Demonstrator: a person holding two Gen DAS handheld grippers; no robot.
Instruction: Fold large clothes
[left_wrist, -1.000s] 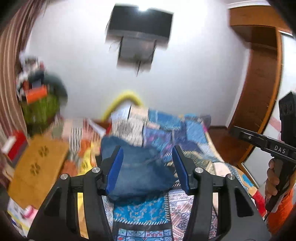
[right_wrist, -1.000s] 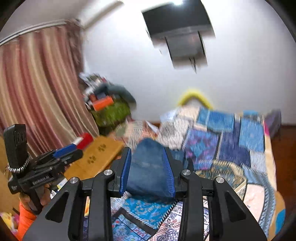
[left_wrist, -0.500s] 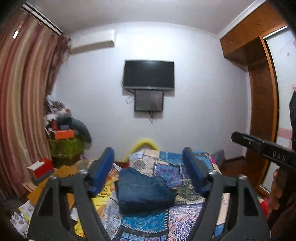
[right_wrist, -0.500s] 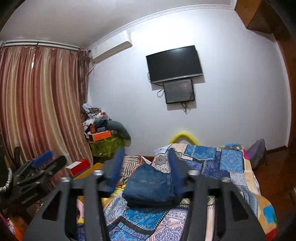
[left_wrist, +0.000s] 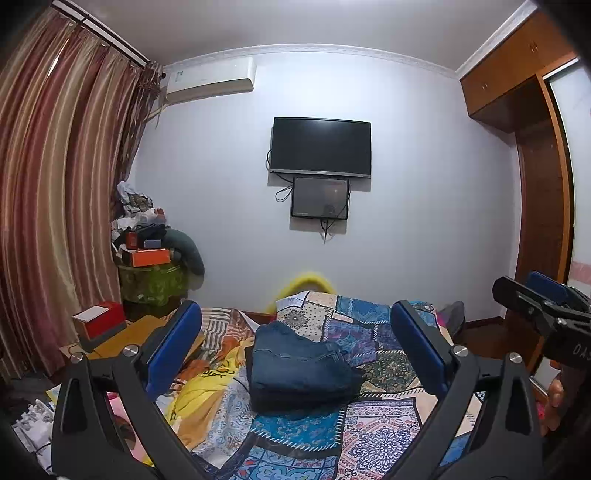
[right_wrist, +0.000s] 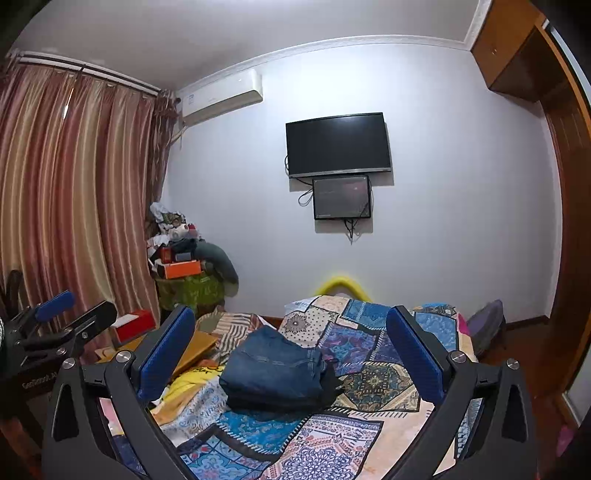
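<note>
A: Now that both grippers have drawn back from the folded jeans (left_wrist: 299, 373), what is the entry?

B: Item: jeans, folded into a compact stack, lying free on the patchwork bedspread (left_wrist: 373, 435). A second ago the fingers of each gripper flanked the denim closely; now left gripper (left_wrist: 299, 347) and right gripper (right_wrist: 295, 350) are opening to their widest, nothing between the pads, the stack well ahead of both. Judged: this garment is finished and released.

A: Edges and room?

B: Right of the jeans, the bedspread runs bare to the bed's edge. Left of the jeans, yellow cloth (left_wrist: 199, 391) touches or nearly touches it, striped fabric beyond. Behind the jeans, open bedspread up to the wall. Clearest working room: right of the stack.
</note>
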